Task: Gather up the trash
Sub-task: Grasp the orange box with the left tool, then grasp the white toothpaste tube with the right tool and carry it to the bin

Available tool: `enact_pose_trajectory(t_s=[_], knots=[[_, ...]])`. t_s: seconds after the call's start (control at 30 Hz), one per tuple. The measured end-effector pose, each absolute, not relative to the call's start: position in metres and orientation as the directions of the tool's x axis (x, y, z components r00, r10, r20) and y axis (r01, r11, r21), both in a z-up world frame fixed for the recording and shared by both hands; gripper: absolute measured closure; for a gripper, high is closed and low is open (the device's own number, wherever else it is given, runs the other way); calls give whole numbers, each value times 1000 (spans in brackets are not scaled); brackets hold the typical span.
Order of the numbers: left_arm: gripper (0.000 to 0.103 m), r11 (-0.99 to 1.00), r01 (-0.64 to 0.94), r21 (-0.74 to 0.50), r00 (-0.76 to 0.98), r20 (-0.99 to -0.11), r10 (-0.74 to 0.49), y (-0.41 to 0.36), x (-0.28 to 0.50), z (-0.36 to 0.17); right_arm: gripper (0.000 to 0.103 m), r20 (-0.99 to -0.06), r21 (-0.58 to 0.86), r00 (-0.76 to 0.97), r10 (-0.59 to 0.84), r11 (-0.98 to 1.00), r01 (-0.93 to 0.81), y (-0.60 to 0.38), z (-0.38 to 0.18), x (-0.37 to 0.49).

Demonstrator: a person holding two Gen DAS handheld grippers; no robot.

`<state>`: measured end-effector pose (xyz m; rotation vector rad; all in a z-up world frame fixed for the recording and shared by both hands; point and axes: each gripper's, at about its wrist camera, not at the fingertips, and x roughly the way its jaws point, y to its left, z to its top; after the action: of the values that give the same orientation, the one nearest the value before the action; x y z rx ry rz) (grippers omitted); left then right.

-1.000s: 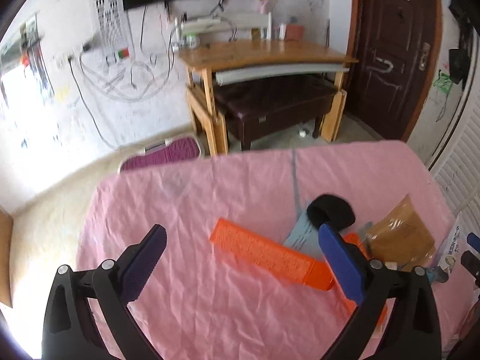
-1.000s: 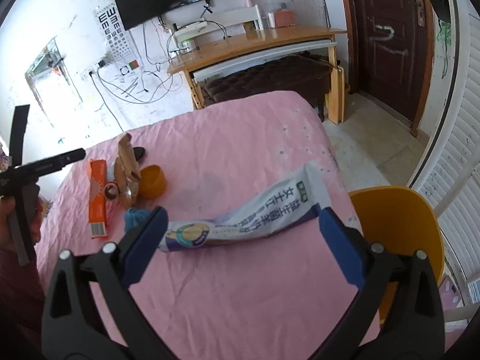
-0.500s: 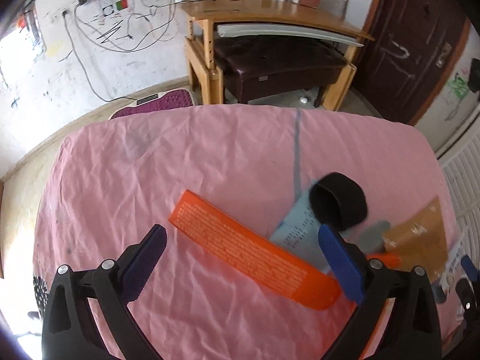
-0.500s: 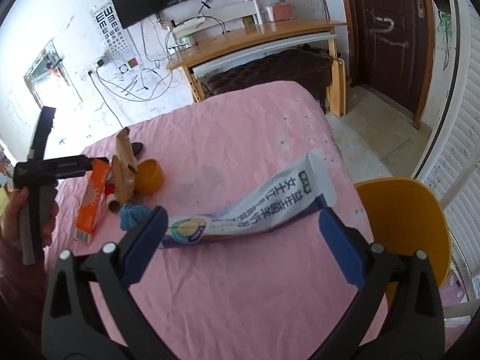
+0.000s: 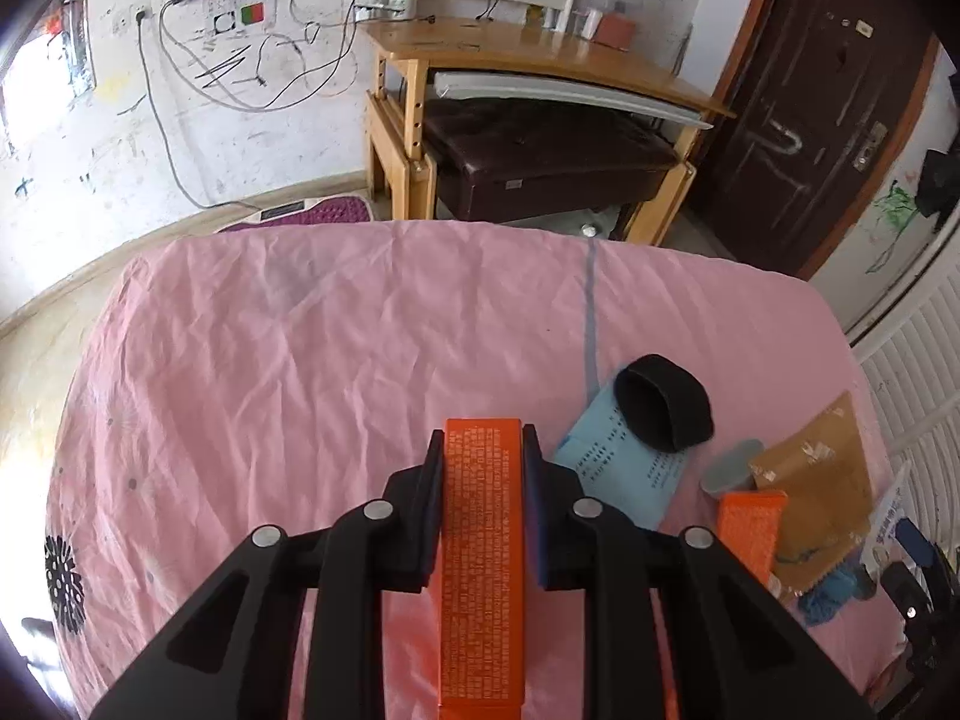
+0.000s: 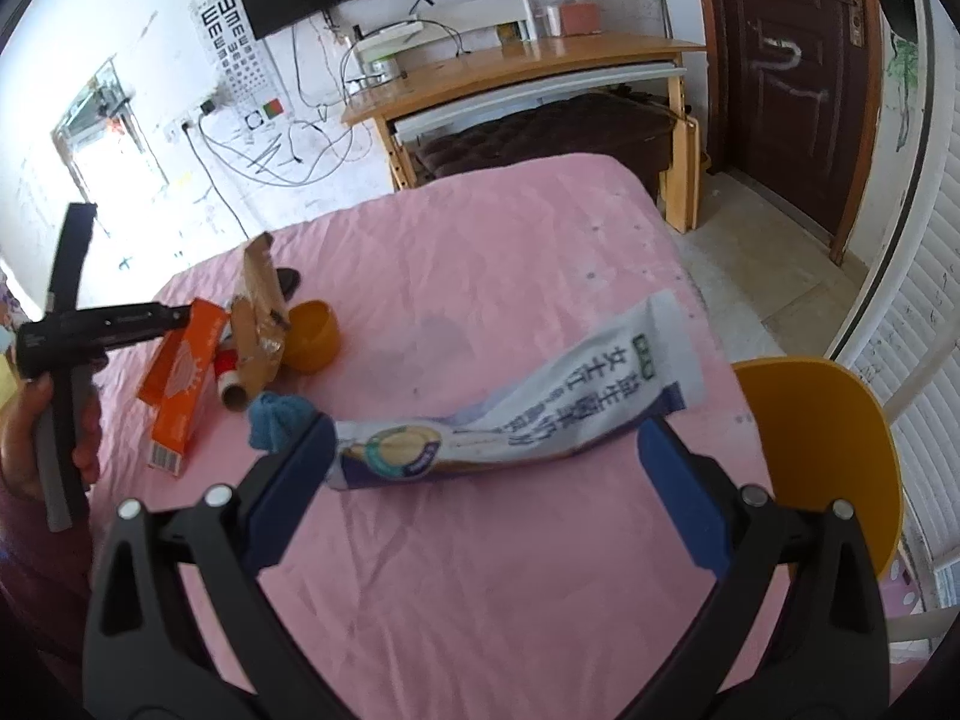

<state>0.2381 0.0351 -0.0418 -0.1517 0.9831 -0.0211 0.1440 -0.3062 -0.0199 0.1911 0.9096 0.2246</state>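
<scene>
My left gripper (image 5: 483, 441) is shut on a long orange box (image 5: 482, 552) and holds it over the pink cloth (image 5: 300, 372). The right wrist view shows that gripper (image 6: 180, 315) and the orange box (image 6: 183, 378) at the left. My right gripper (image 6: 486, 444) is open, its fingers either side of a white and blue pouch (image 6: 540, 408) lying on the cloth. Other trash lies nearby: a blue paper (image 5: 618, 468), a black band (image 5: 666, 402), a brown cardboard piece (image 5: 822, 480), a blue rag (image 6: 276, 414), an orange cup (image 6: 312, 336).
An orange chair (image 6: 822, 450) stands by the table's right edge. A wooden desk (image 5: 540, 60) with a dark bench under it stands beyond the table, and a dark door (image 5: 810, 108) is at the right.
My left gripper has come down on the orange box and shut on it, lengthwise. My right gripper has moved a little closer to the pouch and stays open.
</scene>
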Motion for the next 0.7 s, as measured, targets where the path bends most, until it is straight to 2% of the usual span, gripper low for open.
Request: enact_pose_trajectory(t_s=[0.33,0.37,0.4,0.43,0.5,0.53,0.7], knots=[[84,994,3,-105,581,-809,-87,36,219,-28,7,-787,215,566,246,969,-122,-293,-23,158],[84,994,6,-112,583,-807,-95,38,216,-28,13,-791,199,565,233,972,-122,-292,-23,159],[84,993,12,-116,583,-806,-102,38,216,-28,28,-800,176,561,214,977,-121,-290,-23,162],[84,993,13,-120,582,-806,-106,39,215,-30,34,-810,155,553,195,981,-119,-288,-24,165],[84,991,15,-134,580,-806,-118,41,212,-31,39,-825,138,533,185,982,-127,-285,-28,169],[84,989,18,-144,578,-806,-128,42,210,-31,47,-828,124,533,175,984,-130,-283,-29,169],[84,989,34,-146,585,-799,-139,41,204,-32,57,-832,36,543,117,987,-157,-273,-29,170]])
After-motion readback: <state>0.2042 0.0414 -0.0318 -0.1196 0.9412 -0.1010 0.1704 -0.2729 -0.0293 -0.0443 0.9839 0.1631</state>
